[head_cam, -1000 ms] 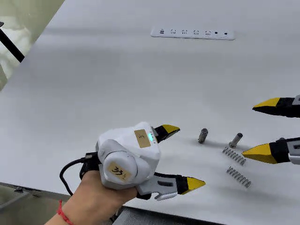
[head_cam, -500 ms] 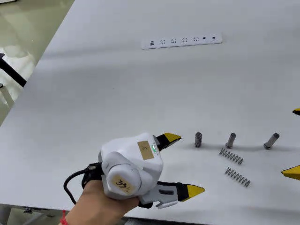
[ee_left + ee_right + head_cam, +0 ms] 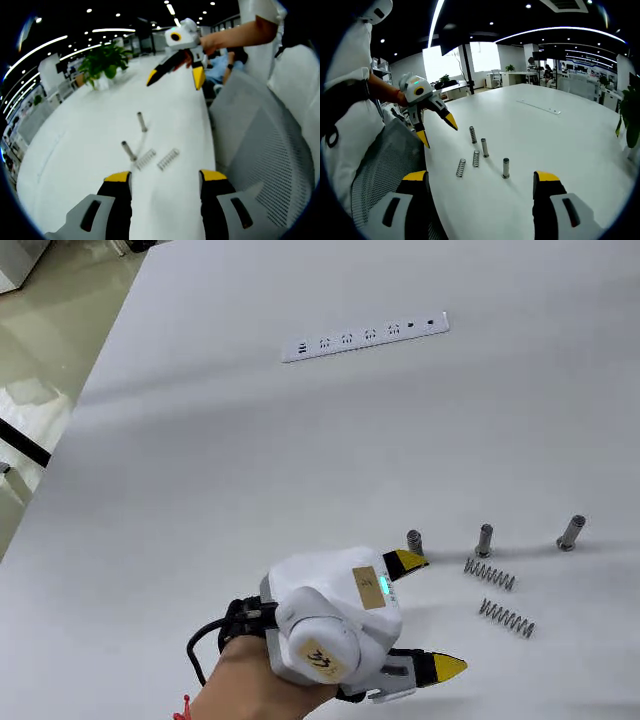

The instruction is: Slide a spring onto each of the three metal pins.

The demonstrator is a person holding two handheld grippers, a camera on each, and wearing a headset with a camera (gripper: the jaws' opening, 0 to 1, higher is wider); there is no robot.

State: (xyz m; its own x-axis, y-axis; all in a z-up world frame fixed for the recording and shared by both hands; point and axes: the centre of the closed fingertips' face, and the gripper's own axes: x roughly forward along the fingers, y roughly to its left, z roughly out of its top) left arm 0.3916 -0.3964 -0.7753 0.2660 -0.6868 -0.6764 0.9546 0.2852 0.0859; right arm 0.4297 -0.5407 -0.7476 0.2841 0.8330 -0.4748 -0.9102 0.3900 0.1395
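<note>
Three short metal pins stand in a row on the white table. The left pin [image 3: 414, 540] carries a spring; the middle pin [image 3: 485, 538] and right pin [image 3: 571, 531] are bare. Two loose springs [image 3: 489, 574] [image 3: 506, 618] lie just in front of them. My left gripper [image 3: 430, 615] is open and empty, its upper fingertip [image 3: 410, 560] close beside the sprung pin. The left gripper view has two pins [image 3: 128, 150] [image 3: 142, 121], both springs [image 3: 145, 159] [image 3: 168, 158] and my right gripper [image 3: 175, 75], held high. My right gripper [image 3: 481, 176] is open and empty, well back from the pins [image 3: 484, 147].
A white power strip [image 3: 365, 337] lies flat at the far side of the table. The table's near edge runs just below the left gripper, with a grey mesh chair [image 3: 270, 150] beside it. Open tabletop surrounds the pins.
My left gripper has moved right, closer to the sprung pin. My right gripper has drawn back, out of the head view's right edge. The head camera has also shifted.
</note>
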